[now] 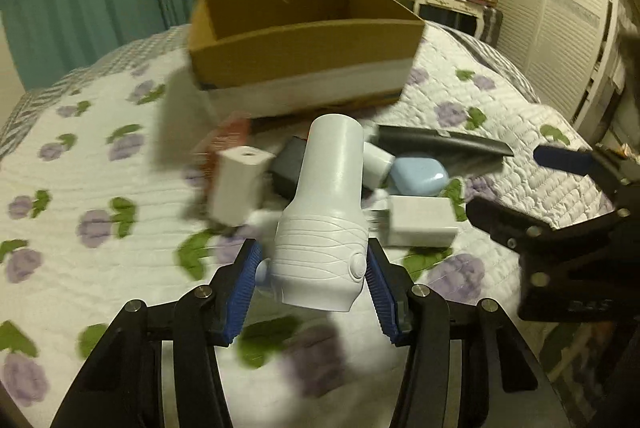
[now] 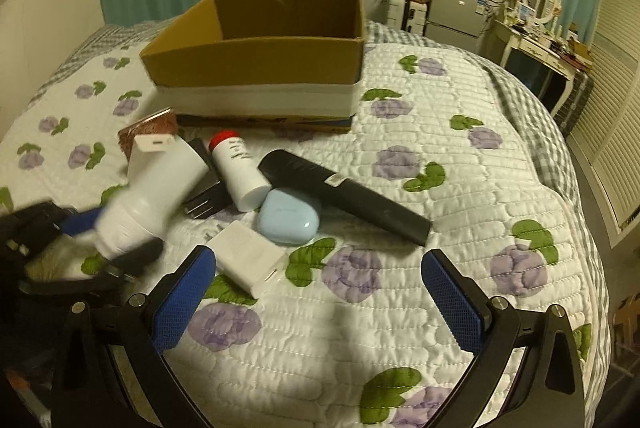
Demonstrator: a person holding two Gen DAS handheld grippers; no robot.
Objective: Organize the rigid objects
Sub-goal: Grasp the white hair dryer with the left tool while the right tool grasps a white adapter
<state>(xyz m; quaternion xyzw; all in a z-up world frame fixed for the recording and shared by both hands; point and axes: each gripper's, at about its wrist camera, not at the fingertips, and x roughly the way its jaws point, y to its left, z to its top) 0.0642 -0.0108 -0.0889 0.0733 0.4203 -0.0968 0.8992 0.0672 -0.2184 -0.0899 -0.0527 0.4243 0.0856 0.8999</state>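
Your left gripper [image 1: 312, 264] is clamped on the white flashlight-shaped device [image 1: 324, 212], its blue pads pressing the ribbed wide end from both sides. The device is lifted off the bed, tilted, with its narrow round end pointing toward the cardboard box [image 1: 304, 60]. The left wrist view is smeared with motion blur, so the small items under it are hard to read.

Your right gripper [image 2: 320, 292] is spread wide and holds nothing; it hovers over the quilted bedspread [image 2: 400, 308] with purple flowers, just in front of the pile.

The remaining things lie on the bed in front of the box, close together. A white charger block [image 2: 248, 256] sits nearest you, with a pale blue case [image 2: 288, 218] just behind it. A white tube with a red cap [image 2: 238, 168] lies beside a long black device [image 2: 344, 198], which angles off to the right. A black plug adapter [image 2: 206, 194] lies partly hidden behind the lifted device, and a reddish-brown item [image 2: 150, 132] rests near the box's left corner. The box stands open at the top.
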